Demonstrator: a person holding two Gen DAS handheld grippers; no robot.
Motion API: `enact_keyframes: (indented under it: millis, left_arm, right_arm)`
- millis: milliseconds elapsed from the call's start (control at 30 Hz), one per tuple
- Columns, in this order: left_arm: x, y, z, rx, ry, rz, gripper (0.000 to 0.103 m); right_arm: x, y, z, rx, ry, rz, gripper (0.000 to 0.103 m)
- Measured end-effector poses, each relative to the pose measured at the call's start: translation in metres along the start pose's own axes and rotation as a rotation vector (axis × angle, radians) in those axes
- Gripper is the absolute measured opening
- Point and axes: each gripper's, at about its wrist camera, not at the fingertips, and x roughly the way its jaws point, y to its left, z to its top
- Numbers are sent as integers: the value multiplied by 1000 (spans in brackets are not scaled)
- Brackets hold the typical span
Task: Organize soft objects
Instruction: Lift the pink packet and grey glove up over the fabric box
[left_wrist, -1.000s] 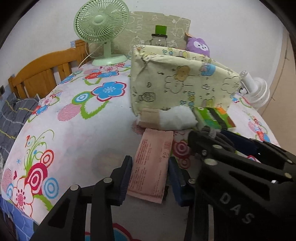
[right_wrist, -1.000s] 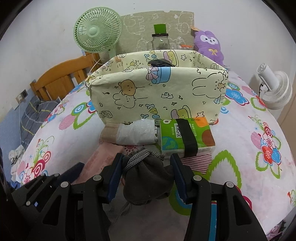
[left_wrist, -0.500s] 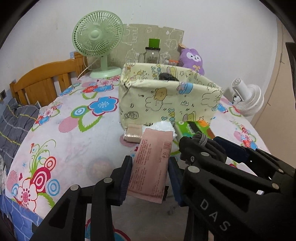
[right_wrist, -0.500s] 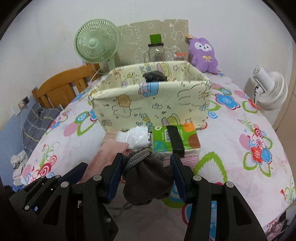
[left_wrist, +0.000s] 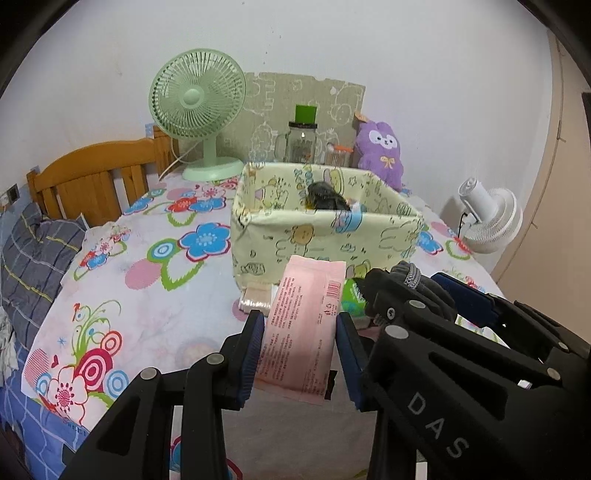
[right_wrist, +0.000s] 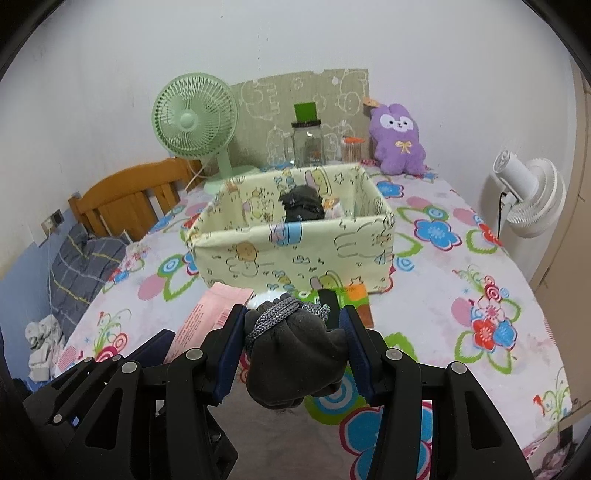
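My left gripper (left_wrist: 300, 325) is shut on a flat pink packet (left_wrist: 301, 325) and holds it above the bed, in front of the yellow cartoon-print fabric box (left_wrist: 325, 242). My right gripper (right_wrist: 291, 325) is shut on a dark grey drawstring pouch (right_wrist: 295, 354), also raised in front of the box (right_wrist: 295, 254). A dark soft item (right_wrist: 303, 206) lies inside the box. A green tissue pack (right_wrist: 351, 295) and a beige pack (left_wrist: 255, 297) lie on the bed against the box's front wall. The right gripper shows at the right of the left wrist view (left_wrist: 406, 291).
The bed has a floral sheet (right_wrist: 461, 280). A green fan (left_wrist: 197, 110), a glass jar (left_wrist: 301, 146) and a purple plush (right_wrist: 399, 140) stand behind the box. A white fan (right_wrist: 532, 199) is at the right edge. A wooden headboard (left_wrist: 92, 177) is at the left.
Both grippers have risen and pulled back from the box, carrying the pink packet and the grey pouch; the box's inside now shows from above.
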Motion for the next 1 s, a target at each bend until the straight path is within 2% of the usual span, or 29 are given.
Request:
enact_keyframes:
  millis: [633, 1000]
  left_arm:
    - [-35, -17, 41, 32, -92, -16, 40]
    - [-37, -24, 64, 50, -119, -15, 40]
  right_arm:
    - [-41, -7, 39, 18, -96, 10, 55]
    - [-47, -10, 63, 27, -130, 15, 55]
